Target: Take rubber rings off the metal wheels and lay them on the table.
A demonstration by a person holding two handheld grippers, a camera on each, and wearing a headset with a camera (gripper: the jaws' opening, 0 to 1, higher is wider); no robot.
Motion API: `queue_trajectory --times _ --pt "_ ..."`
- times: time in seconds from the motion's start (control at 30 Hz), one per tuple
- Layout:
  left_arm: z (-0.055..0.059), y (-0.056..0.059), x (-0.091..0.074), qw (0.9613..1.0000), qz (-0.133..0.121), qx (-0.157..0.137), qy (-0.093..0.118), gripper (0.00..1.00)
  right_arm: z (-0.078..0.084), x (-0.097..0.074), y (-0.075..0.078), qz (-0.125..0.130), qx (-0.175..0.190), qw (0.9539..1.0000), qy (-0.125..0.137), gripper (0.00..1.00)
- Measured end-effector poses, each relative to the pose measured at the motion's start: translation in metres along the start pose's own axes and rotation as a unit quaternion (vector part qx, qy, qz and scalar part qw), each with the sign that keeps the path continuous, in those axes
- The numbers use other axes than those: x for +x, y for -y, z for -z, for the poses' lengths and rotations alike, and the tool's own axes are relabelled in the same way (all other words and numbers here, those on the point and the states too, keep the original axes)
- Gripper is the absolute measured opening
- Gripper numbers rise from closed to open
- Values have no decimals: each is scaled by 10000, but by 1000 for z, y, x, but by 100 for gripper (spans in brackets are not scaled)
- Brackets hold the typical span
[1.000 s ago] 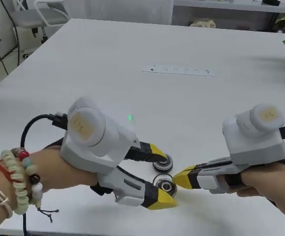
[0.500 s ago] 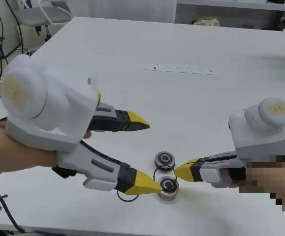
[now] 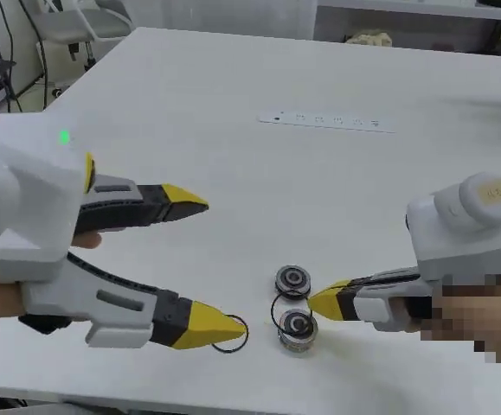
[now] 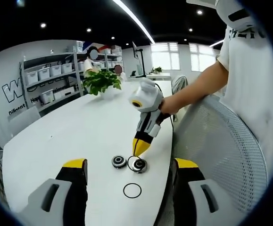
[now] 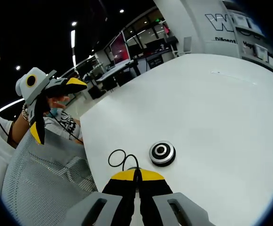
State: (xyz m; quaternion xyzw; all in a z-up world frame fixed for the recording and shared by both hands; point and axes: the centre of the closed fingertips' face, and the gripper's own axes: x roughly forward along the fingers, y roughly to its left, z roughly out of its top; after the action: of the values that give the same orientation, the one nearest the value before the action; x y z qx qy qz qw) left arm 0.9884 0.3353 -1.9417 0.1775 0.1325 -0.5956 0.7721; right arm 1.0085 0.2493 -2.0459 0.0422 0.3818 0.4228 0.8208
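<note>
Head view: L gripper (image 3: 222,266) backed off, jaws wide open, empty; thin black rubber ring (image 3: 229,335) now loose on white counter (image 3: 233,104) beside round metal wheels (image 3: 292,279), so 1 ring done. R gripper (image 3: 312,303) jaws closed, tips at near wheel (image 3: 298,326).

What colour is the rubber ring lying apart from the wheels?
Rubber ring: black, clearest in the left gripper view.

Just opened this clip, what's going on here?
A person works two hand-held grippers over a white table. The right gripper has its fingers shut, tip against the nearer metal wheel. A thin black loop curves beside that tip; I cannot tell whether it is pinched. The second wheel sits just behind. One rubber ring already lies loose on the table, close to the left gripper, which hovers open.
</note>
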Motion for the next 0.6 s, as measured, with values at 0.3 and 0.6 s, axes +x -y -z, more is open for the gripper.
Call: queue_trajectory --times 0.3,0.6 --pt "9 3 -13 9987 -347 -349 148 74 -1 0 -1 -21 22 10000 28 0" --pt "26 9 -18 9970 -406 -647 72 83 0 -1 0 -15 41 10000 14 0"
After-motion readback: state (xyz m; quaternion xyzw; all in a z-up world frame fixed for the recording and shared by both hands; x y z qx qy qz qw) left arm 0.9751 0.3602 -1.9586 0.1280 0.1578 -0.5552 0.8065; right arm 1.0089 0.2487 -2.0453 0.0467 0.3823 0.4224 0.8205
